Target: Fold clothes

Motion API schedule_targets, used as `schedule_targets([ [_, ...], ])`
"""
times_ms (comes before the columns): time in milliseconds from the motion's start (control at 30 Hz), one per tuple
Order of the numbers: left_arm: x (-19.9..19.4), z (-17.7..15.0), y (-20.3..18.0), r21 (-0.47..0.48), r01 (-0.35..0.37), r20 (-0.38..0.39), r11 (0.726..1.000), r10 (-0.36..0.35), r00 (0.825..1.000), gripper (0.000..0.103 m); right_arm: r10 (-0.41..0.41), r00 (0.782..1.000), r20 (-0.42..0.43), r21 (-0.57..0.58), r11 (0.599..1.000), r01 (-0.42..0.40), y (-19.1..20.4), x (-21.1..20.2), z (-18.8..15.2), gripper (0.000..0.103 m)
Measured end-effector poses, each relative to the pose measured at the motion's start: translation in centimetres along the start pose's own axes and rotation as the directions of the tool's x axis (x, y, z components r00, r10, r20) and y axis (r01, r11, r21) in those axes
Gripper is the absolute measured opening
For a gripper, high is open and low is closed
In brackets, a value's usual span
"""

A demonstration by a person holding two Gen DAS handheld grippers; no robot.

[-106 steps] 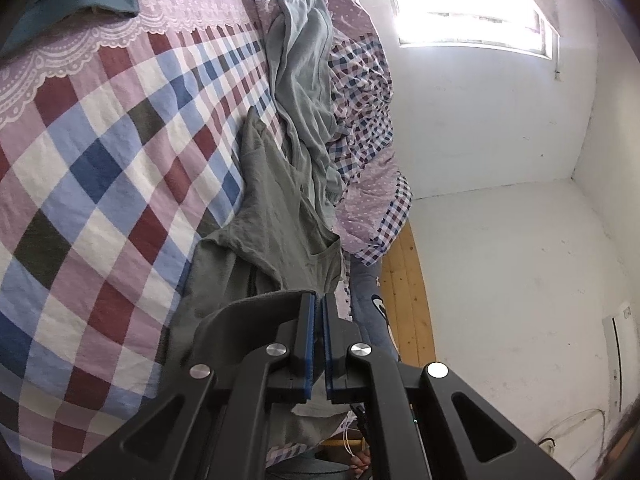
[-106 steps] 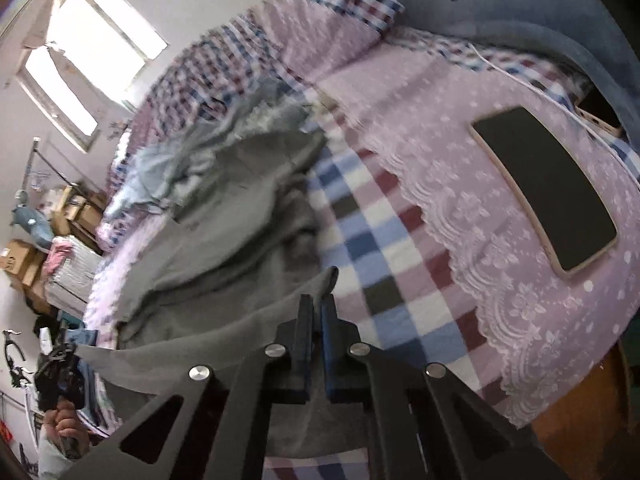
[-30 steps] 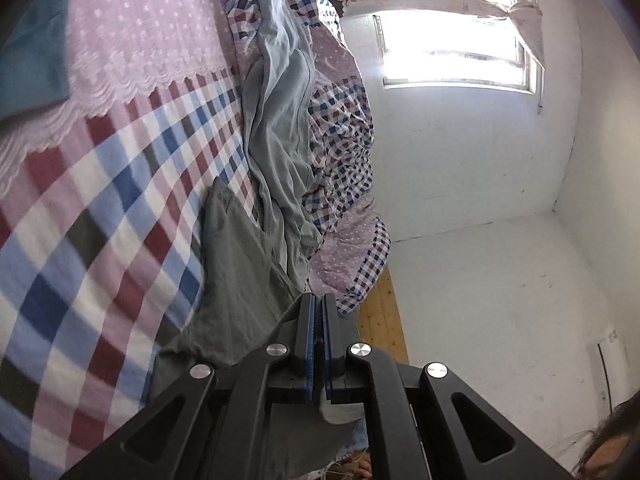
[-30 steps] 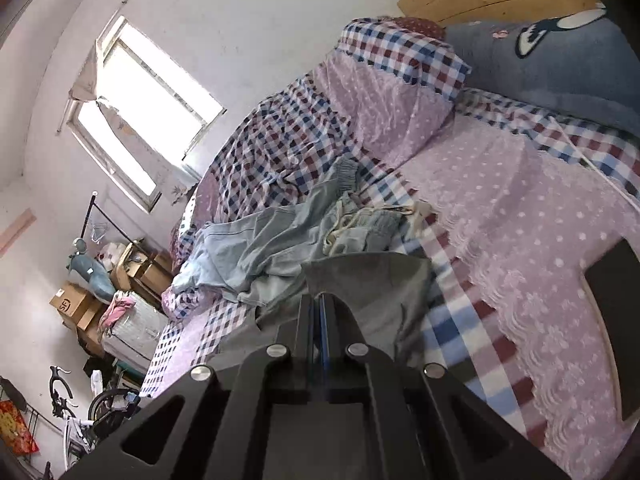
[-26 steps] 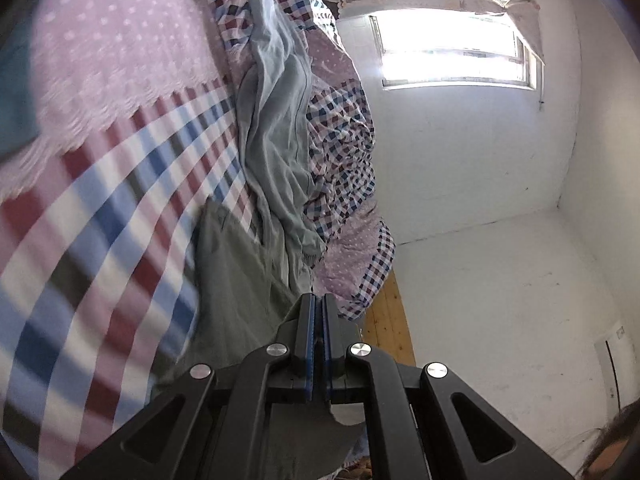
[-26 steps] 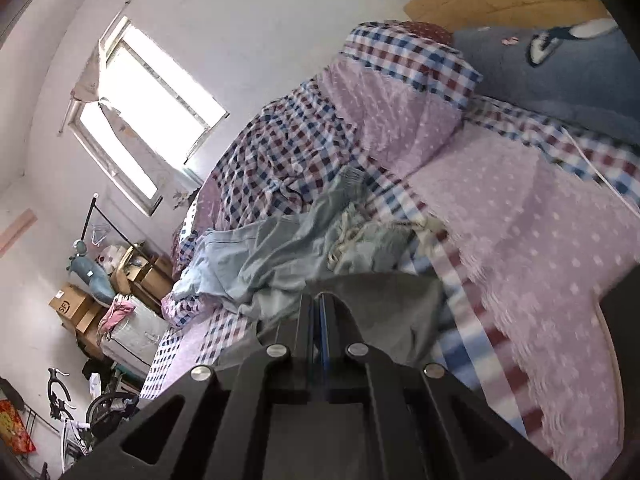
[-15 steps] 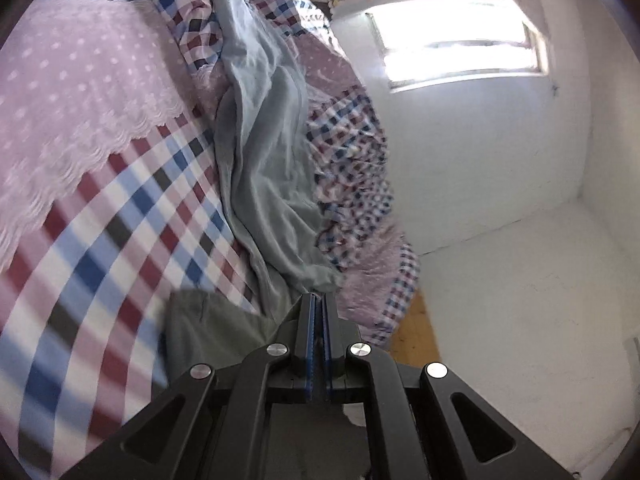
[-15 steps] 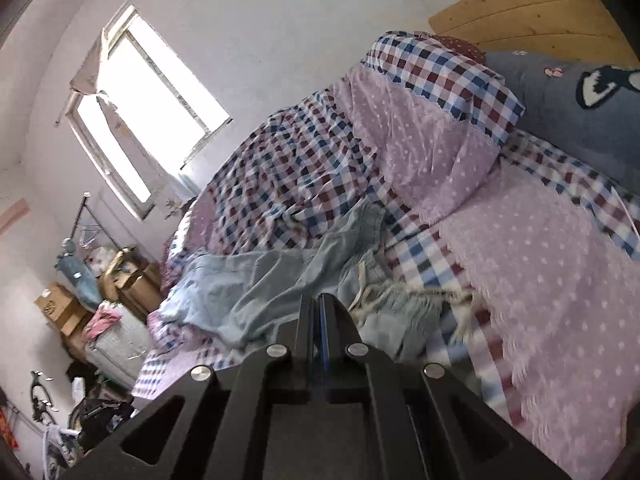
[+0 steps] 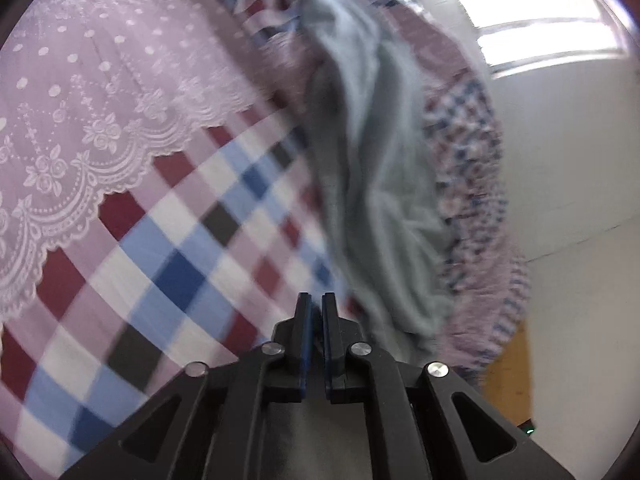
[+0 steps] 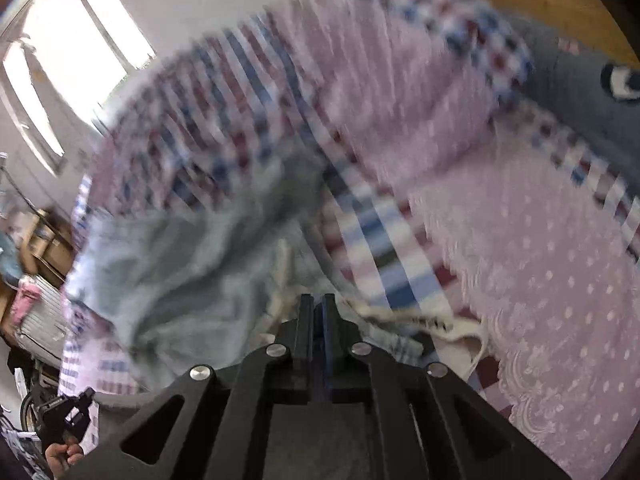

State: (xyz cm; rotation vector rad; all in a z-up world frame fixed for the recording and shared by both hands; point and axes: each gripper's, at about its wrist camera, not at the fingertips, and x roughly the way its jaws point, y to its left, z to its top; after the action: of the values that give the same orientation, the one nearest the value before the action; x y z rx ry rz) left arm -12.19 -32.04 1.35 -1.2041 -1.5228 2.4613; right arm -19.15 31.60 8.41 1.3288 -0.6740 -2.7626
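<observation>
Above the checked bedsheet (image 9: 168, 248), the left gripper (image 9: 316, 312) and right gripper (image 10: 316, 312) are each pinching grey fabric (image 10: 316, 444) between nearly closed fingers, beside crumpled pale-blue trousers (image 9: 380, 184).

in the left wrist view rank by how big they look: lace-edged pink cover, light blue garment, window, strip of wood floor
1. lace-edged pink cover, though nearness to the camera inflates it
2. light blue garment
3. window
4. strip of wood floor

The cover and garment look fairly close.
</observation>
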Motion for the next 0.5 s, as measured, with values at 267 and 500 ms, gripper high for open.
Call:
schedule_targets([
  [267, -5.7, -1.6, 4.5, -0.049, 0.170, 0.032, 0.984, -0.169, 0.985, 0.081, 0.006, 0.999, 0.036, 0.123, 0.992, -0.011, -6.4, -5.1, -2.6, 0.044],
  [500, -13.5, -8.5, 6.3, 0.111, 0.135, -0.013, 0.985, -0.134, 0.991, 0.081, 0.085, 0.996, -0.020, 0.123, 0.989, -0.082, -10.1, -13.6, -11.6, 0.048],
])
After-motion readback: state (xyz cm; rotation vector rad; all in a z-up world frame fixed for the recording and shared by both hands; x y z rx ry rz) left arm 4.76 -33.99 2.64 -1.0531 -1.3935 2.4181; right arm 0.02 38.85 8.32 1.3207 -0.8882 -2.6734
